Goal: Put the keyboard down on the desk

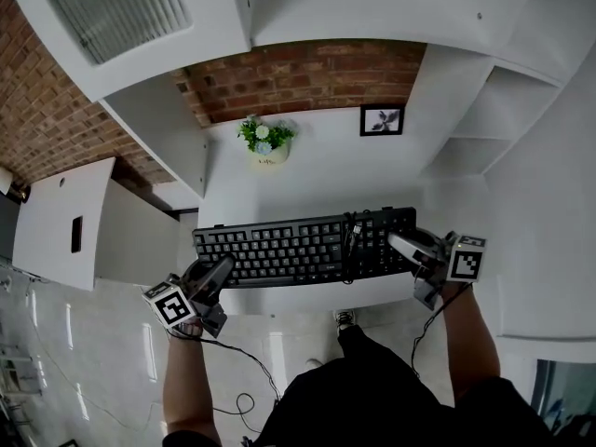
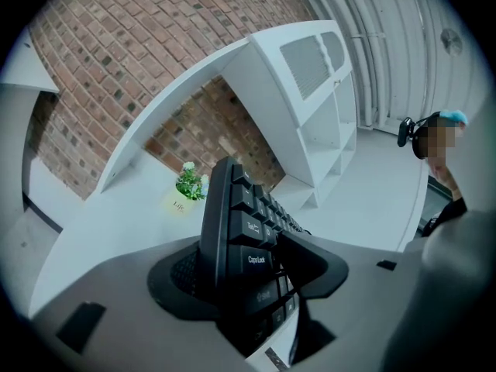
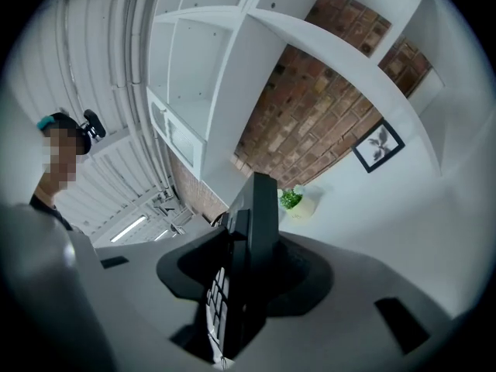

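Note:
A black keyboard (image 1: 298, 245) lies flat and crosswise along the front edge of the white desk (image 1: 326, 180). My left gripper (image 1: 222, 268) is clamped on its left end, my right gripper (image 1: 399, 243) on its right end. In the left gripper view the keyboard (image 2: 232, 208) stands edge-on between the jaws of the left gripper (image 2: 248, 266), near the Caps Lock key. The right gripper view shows the keyboard's (image 3: 260, 215) number-pad end pinched in the right gripper (image 3: 248, 273). A cable (image 1: 352, 240) is draped across the keys.
A small potted plant (image 1: 265, 140) and a framed picture (image 1: 382, 119) stand at the back of the desk against the brick wall. White shelves (image 1: 521, 110) flank the desk on the right. A white cabinet (image 1: 65, 222) is at the left. Loose cables (image 1: 242, 403) lie on the floor.

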